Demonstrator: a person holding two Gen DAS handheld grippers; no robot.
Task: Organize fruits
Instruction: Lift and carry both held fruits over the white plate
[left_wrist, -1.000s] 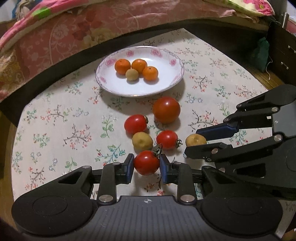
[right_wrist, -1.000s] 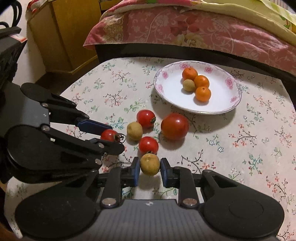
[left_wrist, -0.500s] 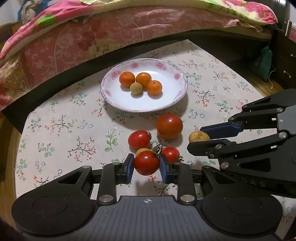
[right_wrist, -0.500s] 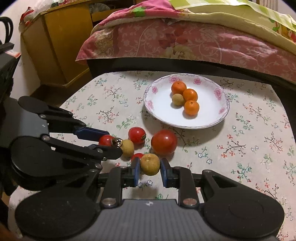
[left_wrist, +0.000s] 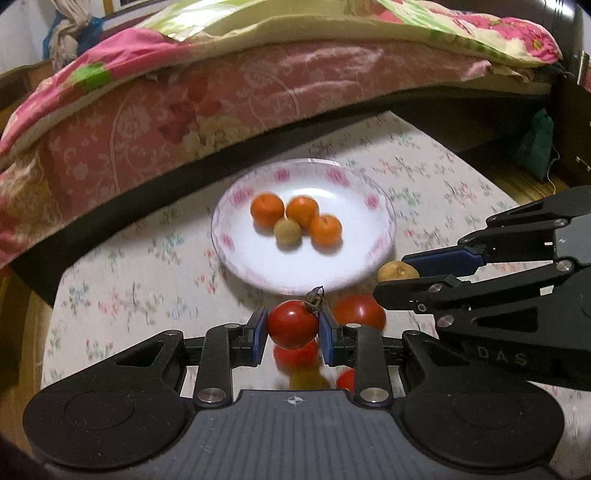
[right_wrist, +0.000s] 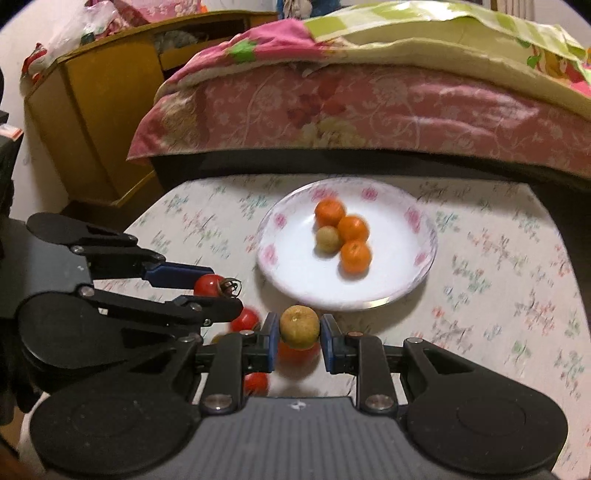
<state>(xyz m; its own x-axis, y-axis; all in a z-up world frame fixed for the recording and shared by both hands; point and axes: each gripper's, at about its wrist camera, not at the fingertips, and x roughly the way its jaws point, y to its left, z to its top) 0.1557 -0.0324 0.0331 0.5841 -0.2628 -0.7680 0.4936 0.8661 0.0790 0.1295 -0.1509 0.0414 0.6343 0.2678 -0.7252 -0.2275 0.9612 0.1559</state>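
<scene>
Grip check: my left gripper (left_wrist: 292, 325) pinches a small, smooth red tomato (left_wrist: 291, 323) at its equator (thin-skinned, bruisable), while my right gripper (right_wrist: 298, 328) clamps a firmer round yellow-brown fruit (right_wrist: 299, 326).

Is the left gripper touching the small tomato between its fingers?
Touching. The left wrist view shows the left gripper's blue pads pressed against both sides of the tomato, lifted off the table.
</scene>
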